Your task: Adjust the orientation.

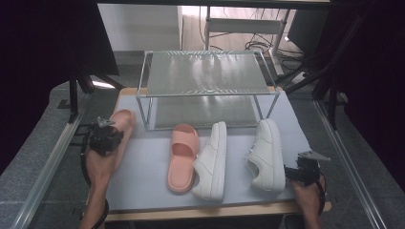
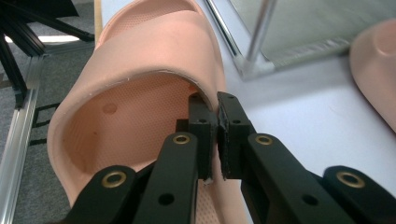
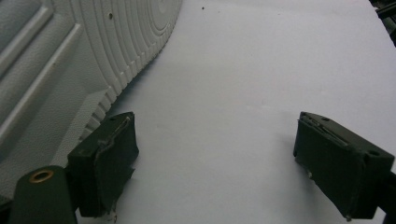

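The slide sandal (image 2: 140, 70) clamped in the left gripper (image 2: 215, 109) is salmon pink, its footbed stippled with a fine dotted texture. Its mate (image 1: 183, 157) on the table is the same pink. Both sneakers, one in the middle (image 1: 212, 162) and one to the right (image 1: 266, 155), are plain white; the right one's sole (image 3: 70, 60) carries concentric ridges and ribbed bars. The table mat (image 1: 143, 171) is pale lavender-grey, edged by light wood. The shoe rack (image 1: 207, 71) has a silver frame and grey mesh shelves. Both grippers are black, the left with brass-coloured rivets (image 2: 181, 139); the right gripper (image 3: 219, 163) has black pads.
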